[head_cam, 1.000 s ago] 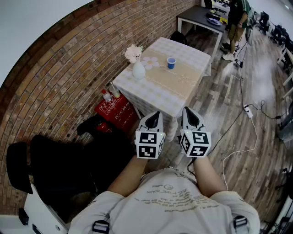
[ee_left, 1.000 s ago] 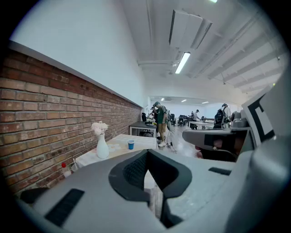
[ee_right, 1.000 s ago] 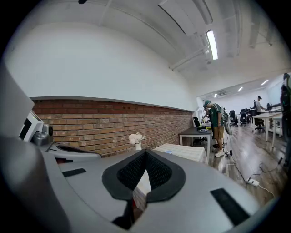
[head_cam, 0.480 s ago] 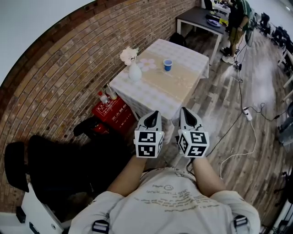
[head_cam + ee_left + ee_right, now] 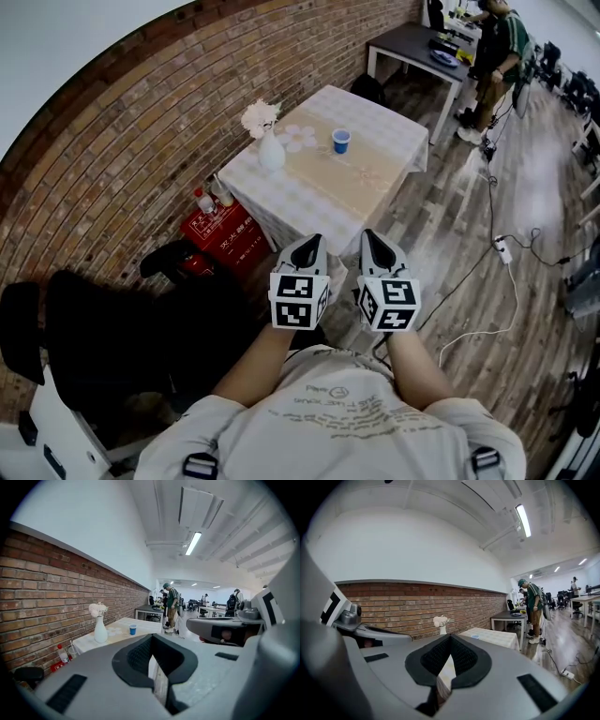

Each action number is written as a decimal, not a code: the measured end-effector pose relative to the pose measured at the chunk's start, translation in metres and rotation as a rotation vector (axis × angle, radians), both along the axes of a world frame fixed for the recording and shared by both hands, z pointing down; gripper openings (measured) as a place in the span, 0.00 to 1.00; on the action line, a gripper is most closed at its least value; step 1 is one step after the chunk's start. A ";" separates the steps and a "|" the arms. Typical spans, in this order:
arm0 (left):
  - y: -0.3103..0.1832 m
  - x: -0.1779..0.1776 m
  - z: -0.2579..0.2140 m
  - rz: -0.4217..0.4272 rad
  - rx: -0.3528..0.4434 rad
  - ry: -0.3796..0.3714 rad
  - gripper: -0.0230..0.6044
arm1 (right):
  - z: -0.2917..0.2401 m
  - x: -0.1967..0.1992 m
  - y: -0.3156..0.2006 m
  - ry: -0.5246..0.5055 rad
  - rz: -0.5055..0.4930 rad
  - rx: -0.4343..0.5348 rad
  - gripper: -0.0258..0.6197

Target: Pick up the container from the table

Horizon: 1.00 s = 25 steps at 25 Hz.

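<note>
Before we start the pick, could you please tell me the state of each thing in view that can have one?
Left tongs: shut, empty.
Right tongs: shut, empty.
Blue cup: upright on the table, untouched.
Vase: upright on the table, flowers in it.

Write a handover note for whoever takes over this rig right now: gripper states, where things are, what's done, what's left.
Left gripper: shut, empty, held short of the table.
Right gripper: shut, empty, beside the left.
Blue cup: upright on the table's far half, apart from the white vase.
Done: nothing picked up yet.
Left: approach, open a gripper, grasp the cup, lift.
</note>
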<state>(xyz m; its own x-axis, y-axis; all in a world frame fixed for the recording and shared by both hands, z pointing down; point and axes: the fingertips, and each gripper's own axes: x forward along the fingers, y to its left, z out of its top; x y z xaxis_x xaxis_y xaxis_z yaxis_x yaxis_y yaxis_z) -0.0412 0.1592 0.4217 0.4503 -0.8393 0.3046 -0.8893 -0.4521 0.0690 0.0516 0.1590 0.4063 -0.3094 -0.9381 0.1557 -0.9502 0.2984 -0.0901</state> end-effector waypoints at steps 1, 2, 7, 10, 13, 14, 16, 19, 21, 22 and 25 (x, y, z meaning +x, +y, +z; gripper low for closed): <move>-0.002 0.002 -0.001 0.003 0.003 0.003 0.04 | 0.000 0.000 -0.002 -0.003 -0.006 0.002 0.04; -0.004 0.004 -0.002 0.005 0.006 0.006 0.04 | 0.000 0.001 -0.004 -0.003 -0.009 0.004 0.04; -0.017 0.007 0.004 0.003 -0.003 0.020 0.04 | 0.004 0.003 -0.015 0.006 -0.008 0.008 0.04; -0.028 0.005 0.008 -0.003 -0.012 0.025 0.04 | 0.009 0.000 -0.025 0.023 -0.016 0.005 0.04; -0.042 0.007 0.012 -0.003 -0.013 0.030 0.04 | 0.011 0.002 -0.038 0.028 -0.016 0.005 0.04; -0.047 0.007 0.012 -0.003 -0.012 0.030 0.04 | 0.011 0.003 -0.042 0.024 -0.016 0.007 0.04; -0.055 0.009 0.011 0.001 -0.007 0.028 0.04 | 0.011 0.006 -0.052 0.014 -0.011 0.009 0.04; -0.067 0.010 0.010 0.008 -0.003 0.023 0.04 | 0.011 0.011 -0.067 0.005 0.005 0.005 0.04; -0.077 0.009 0.011 0.006 -0.007 0.024 0.04 | 0.010 0.014 -0.077 0.003 0.013 0.003 0.04; -0.082 0.008 0.011 0.002 -0.009 0.026 0.04 | 0.010 0.015 -0.081 0.001 0.015 0.003 0.04; -0.095 0.006 0.013 -0.006 -0.019 0.031 0.04 | 0.012 0.015 -0.095 -0.007 0.016 -0.005 0.04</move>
<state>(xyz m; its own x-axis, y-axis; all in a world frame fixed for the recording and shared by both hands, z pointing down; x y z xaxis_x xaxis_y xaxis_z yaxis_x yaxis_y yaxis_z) -0.0351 0.0639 0.4351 0.4548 -0.8363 0.3062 -0.8893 -0.4450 0.1053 0.0668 0.0638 0.4183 -0.2953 -0.9422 0.1582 -0.9542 0.2826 -0.0978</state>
